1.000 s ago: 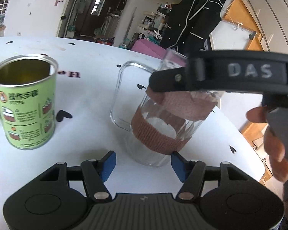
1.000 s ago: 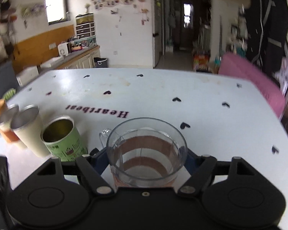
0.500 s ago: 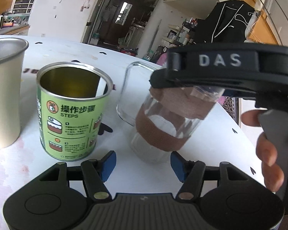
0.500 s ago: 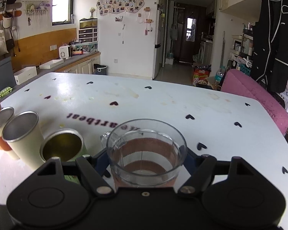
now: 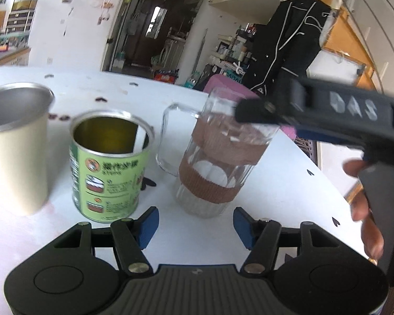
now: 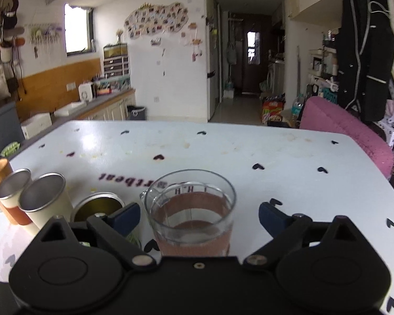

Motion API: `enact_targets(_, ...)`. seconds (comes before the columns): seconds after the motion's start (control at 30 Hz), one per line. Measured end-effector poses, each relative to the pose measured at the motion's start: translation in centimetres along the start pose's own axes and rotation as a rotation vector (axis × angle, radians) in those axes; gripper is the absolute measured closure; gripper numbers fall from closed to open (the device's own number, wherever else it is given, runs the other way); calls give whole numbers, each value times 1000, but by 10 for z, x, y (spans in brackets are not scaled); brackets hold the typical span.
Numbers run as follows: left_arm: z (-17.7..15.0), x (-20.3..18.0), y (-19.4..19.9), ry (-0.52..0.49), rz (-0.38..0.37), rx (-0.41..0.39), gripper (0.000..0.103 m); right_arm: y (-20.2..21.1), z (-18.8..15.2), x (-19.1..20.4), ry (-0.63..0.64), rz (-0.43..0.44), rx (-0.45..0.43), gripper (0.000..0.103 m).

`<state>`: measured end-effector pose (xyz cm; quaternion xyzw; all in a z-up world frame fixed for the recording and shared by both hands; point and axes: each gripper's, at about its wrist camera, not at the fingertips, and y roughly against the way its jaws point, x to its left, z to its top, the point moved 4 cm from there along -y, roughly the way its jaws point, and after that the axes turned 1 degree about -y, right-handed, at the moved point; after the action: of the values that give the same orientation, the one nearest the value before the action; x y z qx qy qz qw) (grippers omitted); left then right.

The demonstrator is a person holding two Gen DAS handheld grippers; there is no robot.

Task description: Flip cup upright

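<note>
White heart-dotted surface [image 6: 223, 144] reads "Heartbeat"; glass cup [image 6: 193, 214] stands upright between the open right claw [image 6: 199, 216], left claw [image 5: 195, 223] open, green "STEPS" can [image 5: 110, 165] beside.

Open green tin [image 5: 110, 168] beside cream steel tumbler [image 5: 15, 152] on white table [image 6: 223, 147].

Green can [image 5: 110, 165] crowds the glass mug's [image 5: 218, 162] left; right side open.

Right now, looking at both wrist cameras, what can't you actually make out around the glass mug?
- Glass mug base: right wrist view, hidden behind the right gripper body.
- Mug handle: right wrist view, mostly behind the mug.
- Green can label: left wrist view, blurred.
- Whether the mug touches the table: not clear in either view.
</note>
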<state>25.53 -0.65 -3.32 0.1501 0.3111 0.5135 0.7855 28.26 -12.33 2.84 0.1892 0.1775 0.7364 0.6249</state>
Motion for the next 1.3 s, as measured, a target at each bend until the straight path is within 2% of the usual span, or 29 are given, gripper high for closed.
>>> enact_targets(0.1,7,-1,10,-23,25,-22,39,23,-9,-5,-19,-20,-44,4)
enact_targets(0.23,9,3,31,-76,93,-50,37,52,-24,-10,-42,-40,-90,3)
enact_targets(0.4,5,13,64,-125,151,-110,19,80,-43,-17,-88,-87,-143,2)
enact_targets(0.47,3,13,76,-149,168,-144,9,89,-51,-17,-90,-106,-159,0)
enact_targets(0.63,-5,13,100,-195,206,-208,0,107,-69,-17,-87,-163,-186,0)
enact_targets(0.93,-22,17,120,-214,237,-233,0,124,-99,-2,-80,-187,-176,0)
enact_targets(1.3,-28,22,129,-205,266,-240,0,133,-116,6,-59,-193,-155,0)
